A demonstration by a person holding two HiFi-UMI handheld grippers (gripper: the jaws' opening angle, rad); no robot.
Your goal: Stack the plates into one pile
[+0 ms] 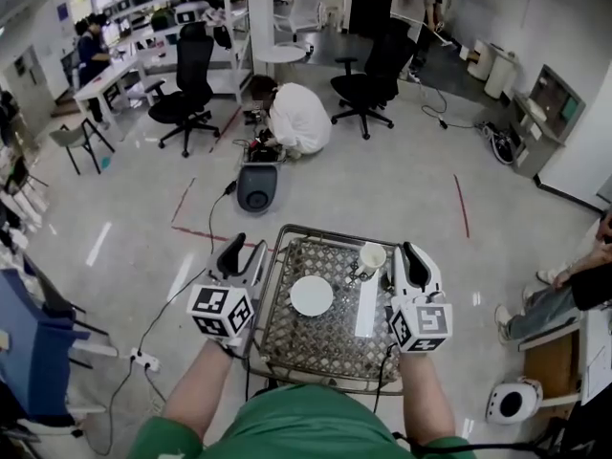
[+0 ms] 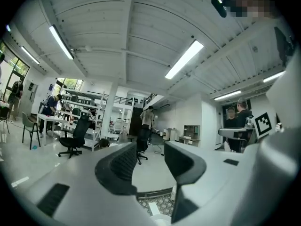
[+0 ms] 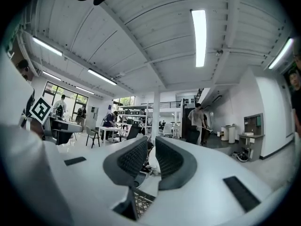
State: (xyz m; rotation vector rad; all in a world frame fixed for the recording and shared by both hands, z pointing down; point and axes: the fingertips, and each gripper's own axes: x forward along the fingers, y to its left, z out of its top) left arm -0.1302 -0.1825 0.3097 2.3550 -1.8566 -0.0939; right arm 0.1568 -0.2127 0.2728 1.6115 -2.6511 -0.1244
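A round white plate (image 1: pixel 312 295) lies in the middle of a small metal mesh table (image 1: pixel 287 338). To its right lies a long white rectangular dish (image 1: pixel 367 306), with a white cup (image 1: pixel 371 256) at its far end. My left gripper (image 1: pixel 244 254) is raised at the table's left edge and points level across the room; its jaws (image 2: pixel 148 157) stand open with nothing between them. My right gripper (image 1: pixel 402 262) is raised at the table's right edge, level too. Its jaws (image 3: pixel 151 155) stand a narrow gap apart and hold nothing.
Beyond the table a dark floor device (image 1: pixel 256 187) sits beside a crouching person in white (image 1: pixel 296 118). Two black office chairs (image 1: pixel 186 94) (image 1: pixel 368 84) stand further back. A seated person's legs (image 1: pixel 559 299) and a white round device (image 1: pixel 512 402) are at right; a power strip (image 1: pixel 143 360) at left.
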